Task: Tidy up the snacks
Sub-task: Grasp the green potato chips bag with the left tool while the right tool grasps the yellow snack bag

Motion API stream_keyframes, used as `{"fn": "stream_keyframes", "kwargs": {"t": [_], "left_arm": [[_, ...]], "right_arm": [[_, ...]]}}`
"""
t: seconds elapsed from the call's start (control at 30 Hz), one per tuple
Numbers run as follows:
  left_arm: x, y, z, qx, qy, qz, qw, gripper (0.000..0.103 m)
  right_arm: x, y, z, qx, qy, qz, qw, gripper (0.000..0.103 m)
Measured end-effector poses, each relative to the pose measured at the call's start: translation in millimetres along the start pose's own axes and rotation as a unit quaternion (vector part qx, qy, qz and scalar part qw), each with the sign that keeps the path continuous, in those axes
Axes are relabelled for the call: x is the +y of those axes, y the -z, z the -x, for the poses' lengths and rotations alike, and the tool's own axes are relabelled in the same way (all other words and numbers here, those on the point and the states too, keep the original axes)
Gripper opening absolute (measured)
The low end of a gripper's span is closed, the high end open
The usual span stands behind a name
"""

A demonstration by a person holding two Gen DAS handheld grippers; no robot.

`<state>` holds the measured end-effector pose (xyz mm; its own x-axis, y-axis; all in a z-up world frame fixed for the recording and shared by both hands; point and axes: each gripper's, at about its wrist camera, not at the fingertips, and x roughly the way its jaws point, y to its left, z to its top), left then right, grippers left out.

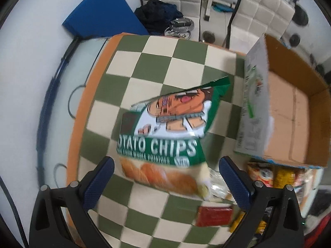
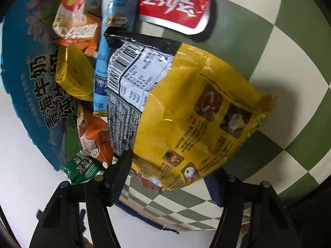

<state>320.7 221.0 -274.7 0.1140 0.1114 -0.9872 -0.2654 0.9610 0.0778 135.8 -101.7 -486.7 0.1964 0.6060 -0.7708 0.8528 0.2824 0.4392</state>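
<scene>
Left gripper (image 1: 165, 177) spread above crinkled chip bag (image 1: 165, 136) on checkered mat (image 1: 144, 66), clear toward its orange edge; right gripper (image 2: 171, 177) pinching glossy yellow bag (image 2: 196, 107).

A table with a green-and-cream checked cloth (image 1: 157, 66) edged in orange stands on a pale floor (image 1: 31, 72). Beyond its far edge are two white padded chairs (image 1: 262, 14), one holding a heap of dark clothing (image 1: 159, 14). A blue panel (image 1: 103, 12) lies left of that heap. Dark cables (image 1: 51, 95) trail along the table's left side.
</scene>
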Motion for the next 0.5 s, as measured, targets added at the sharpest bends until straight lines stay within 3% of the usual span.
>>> {"fn": "stream_keyframes", "kwargs": {"t": [0.23, 0.4, 0.43, 0.5], "left_arm": [[-18, -16, -32, 0.022, -0.067, -0.062, 0.9956, 0.103], [-37, -15, -51, 0.041, -0.068, -0.122, 0.9894, 0.102], [-40, -14, -54, 0.047, -0.068, -0.131, 0.9879, 0.099], [-45, -11, -60, 0.056, -0.079, -0.149, 0.9841, 0.072]], "right_arm": [[29, 10, -5, -0.013, 0.026, 0.015, 0.999, 0.067], [30, 12, -9, -0.014, 0.028, 0.018, 0.999, 0.067], [32, 13, -12, -0.013, 0.027, 0.017, 0.999, 0.067], [36, 15, -15, -0.012, 0.027, 0.015, 0.999, 0.067]]}}
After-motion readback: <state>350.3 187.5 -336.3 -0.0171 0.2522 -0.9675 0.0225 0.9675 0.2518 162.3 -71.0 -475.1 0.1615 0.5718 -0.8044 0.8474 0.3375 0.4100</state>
